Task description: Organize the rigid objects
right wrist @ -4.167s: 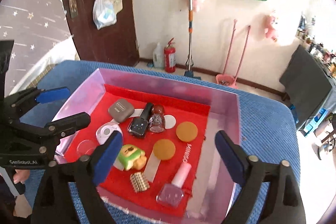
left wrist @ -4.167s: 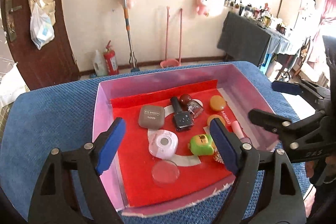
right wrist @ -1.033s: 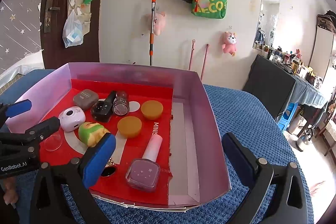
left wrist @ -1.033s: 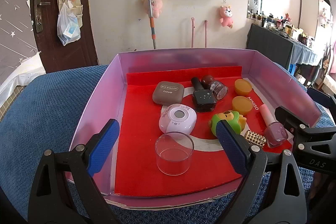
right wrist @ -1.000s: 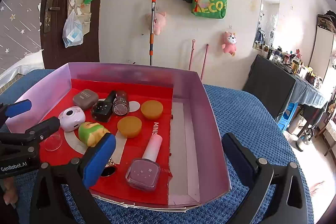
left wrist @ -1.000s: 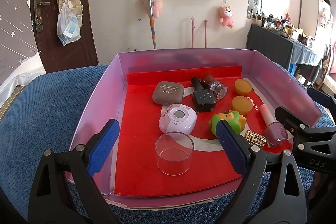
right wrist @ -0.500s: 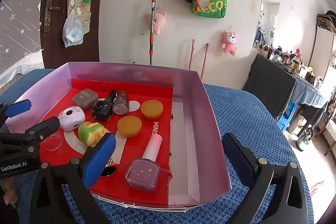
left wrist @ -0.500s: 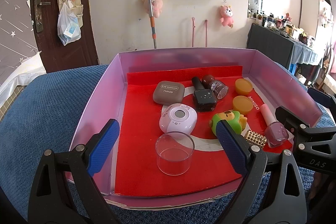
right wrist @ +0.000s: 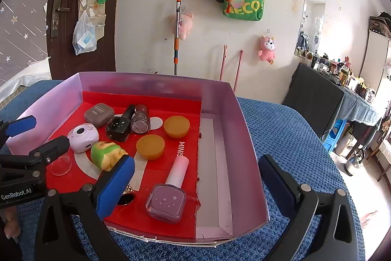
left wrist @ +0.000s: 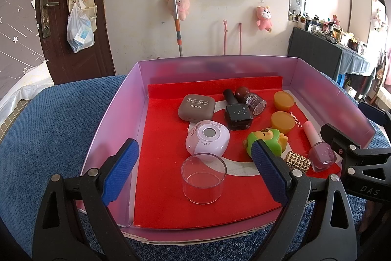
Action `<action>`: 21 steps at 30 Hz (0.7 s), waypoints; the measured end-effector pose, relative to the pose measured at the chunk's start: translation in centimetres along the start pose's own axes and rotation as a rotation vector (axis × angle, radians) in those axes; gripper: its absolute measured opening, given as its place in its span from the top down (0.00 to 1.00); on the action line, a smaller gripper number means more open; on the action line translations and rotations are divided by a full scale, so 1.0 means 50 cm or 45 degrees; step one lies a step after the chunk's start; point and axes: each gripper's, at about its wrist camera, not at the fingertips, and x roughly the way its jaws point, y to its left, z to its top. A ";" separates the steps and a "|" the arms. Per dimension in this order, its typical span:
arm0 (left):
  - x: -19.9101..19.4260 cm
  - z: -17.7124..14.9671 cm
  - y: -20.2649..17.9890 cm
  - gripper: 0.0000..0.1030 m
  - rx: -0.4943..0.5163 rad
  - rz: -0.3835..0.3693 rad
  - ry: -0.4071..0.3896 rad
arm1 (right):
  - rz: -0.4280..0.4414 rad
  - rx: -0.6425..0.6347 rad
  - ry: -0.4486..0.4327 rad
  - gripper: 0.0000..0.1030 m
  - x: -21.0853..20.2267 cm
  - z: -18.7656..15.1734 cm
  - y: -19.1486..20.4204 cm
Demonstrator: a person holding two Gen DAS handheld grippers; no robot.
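A pink box [left wrist: 114, 111] with a red liner holds several small items: a clear cup [left wrist: 203, 177], a white round case [left wrist: 207, 140], a grey eye-shadow compact [left wrist: 196, 106], a black polish bottle [left wrist: 237, 113], a glitter bottle [left wrist: 253, 98], two orange pucks [left wrist: 282, 121], a green toy [left wrist: 267, 140], a gold cap [left wrist: 297, 159] and a pink polish bottle [right wrist: 168, 195]. My left gripper [left wrist: 195, 175] is open and empty at the box's near edge, around the clear cup. My right gripper [right wrist: 195, 185] is open and empty at the near right corner.
The box [right wrist: 244, 151] sits on a blue textured cover [right wrist: 288, 138]. The box's right strip [right wrist: 212, 163] is bare white. A door, a mop and hanging bags are on the far wall. A dark table [right wrist: 317, 99] stands at the right.
Over four seconds both grippers have come down lower and closer to the box's near edge. In the last second nothing has visibly moved.
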 end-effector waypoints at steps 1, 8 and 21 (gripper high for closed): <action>0.000 0.000 0.000 0.09 0.000 0.001 0.000 | 0.000 0.000 0.000 0.00 0.000 0.000 0.000; 0.000 0.001 0.000 0.09 0.000 0.000 0.000 | 0.000 0.000 0.000 0.00 0.000 0.001 0.000; -0.005 -0.005 0.010 0.07 -0.002 -0.002 0.002 | 0.000 0.000 0.002 0.00 0.001 0.002 0.001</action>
